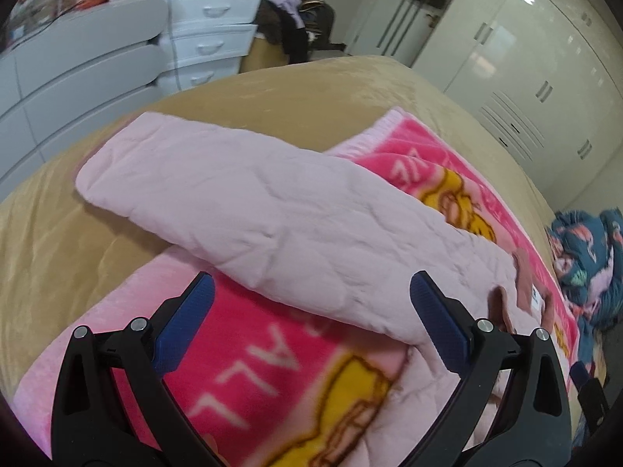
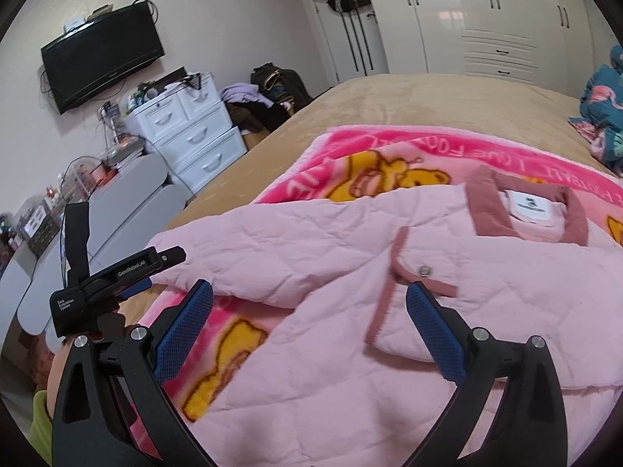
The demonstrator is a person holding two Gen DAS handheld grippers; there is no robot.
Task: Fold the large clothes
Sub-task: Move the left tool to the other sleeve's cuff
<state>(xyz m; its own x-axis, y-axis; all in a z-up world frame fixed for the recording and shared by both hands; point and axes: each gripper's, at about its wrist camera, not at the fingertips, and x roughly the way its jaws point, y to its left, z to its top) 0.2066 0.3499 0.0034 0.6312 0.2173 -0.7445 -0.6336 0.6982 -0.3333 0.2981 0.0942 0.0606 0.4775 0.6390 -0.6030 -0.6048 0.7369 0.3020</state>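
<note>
My jacket (image 2: pixel 350 350) lies front-up on the pink blanket (image 2: pixel 389 148), which is spread over the bed (image 2: pixel 389 93). The collar (image 2: pixel 525 210) points away from me, with the label showing inside it. One sleeve (image 1: pixel 233 202) sticks out flat to my left, its cuff end reaching past the blanket's edge onto the bed cover. I judge the folding has barely begun: the body looks spread open, the front placket with its snap (image 2: pixel 425 271) lies a bit rumpled, and I see no fold line across the trunk. The sleeve on the other side is out of view, so I cannot say whether it is tucked in.

My left gripper (image 1: pixel 311 323) hovers just above the jacket where the sleeve meets the body, jaws spread wide and holding nothing. My right gripper (image 2: pixel 309 327) hangs over the chest near the placket, jaws likewise spread and empty.

What is left, as I see it: bring the sleeve in across the body, then the other side, then fold the trunk over.
</note>
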